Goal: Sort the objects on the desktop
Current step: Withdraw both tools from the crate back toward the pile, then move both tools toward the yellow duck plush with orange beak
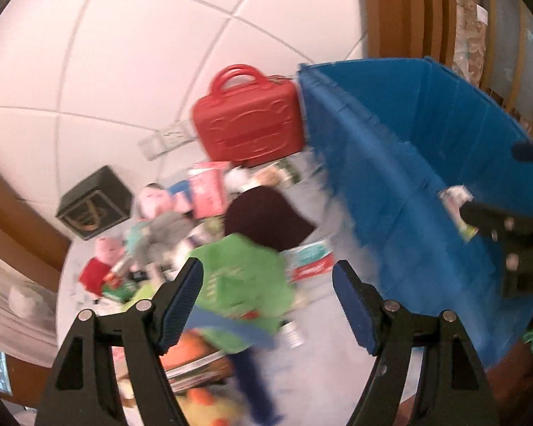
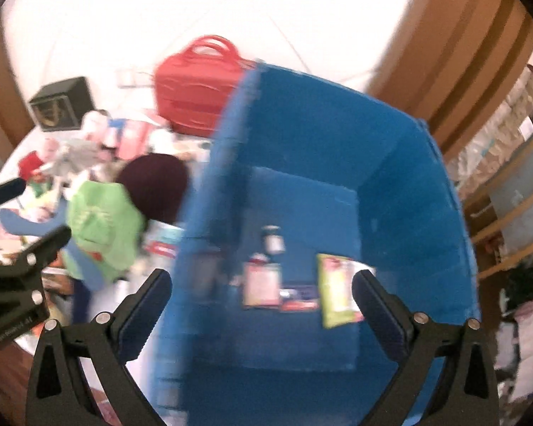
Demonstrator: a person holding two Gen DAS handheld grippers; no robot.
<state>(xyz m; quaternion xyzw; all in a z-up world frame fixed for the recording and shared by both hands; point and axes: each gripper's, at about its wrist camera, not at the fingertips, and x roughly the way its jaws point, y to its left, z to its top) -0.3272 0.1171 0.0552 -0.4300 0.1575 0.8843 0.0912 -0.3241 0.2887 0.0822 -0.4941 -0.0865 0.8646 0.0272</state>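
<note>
Left gripper (image 1: 268, 301): jaws stand wide apart with nothing between the pads; it hangs above the cluttered tabletop, angled steeply down. Directly beyond its fingers lies a green cloth item (image 1: 245, 277) with blue trim, and behind that a dark maroon cap (image 1: 266, 218). A toothpaste box (image 1: 311, 261) lies just beside the cap, next to the bin wall.

Right gripper (image 2: 263, 298): jaws likewise wide apart and empty in its own view; it hangs over the open blue bin (image 2: 391, 163). In the left wrist view a small pale object shows at the edge of this gripper's frame, but blur prevents telling whether it is touched or merely behind.

Bin contents, seen on the floor of the bin: a small bottle (image 2: 273, 239), a pink-faced packet (image 2: 261, 285), a dark flat packet (image 2: 300, 296) and a yellow-green packet (image 2: 337, 289). These read as items already sorted.

Unsorted remainder, on the white table (image 1: 319, 355) left of the bin: a red carry case (image 1: 247, 124) touching the bin's far corner, a black box (image 1: 94, 207), a pink carton (image 1: 208, 190), a pink pig plush in a red dress (image 1: 99, 266), a grey cloth item (image 1: 160, 234), and books or magazines (image 1: 195, 358) near the lower edge.

Progress, as a judgement: early stage. A few items are in the bin; the greater part of the pile is left. Both grippers are free for the next pick.
</note>
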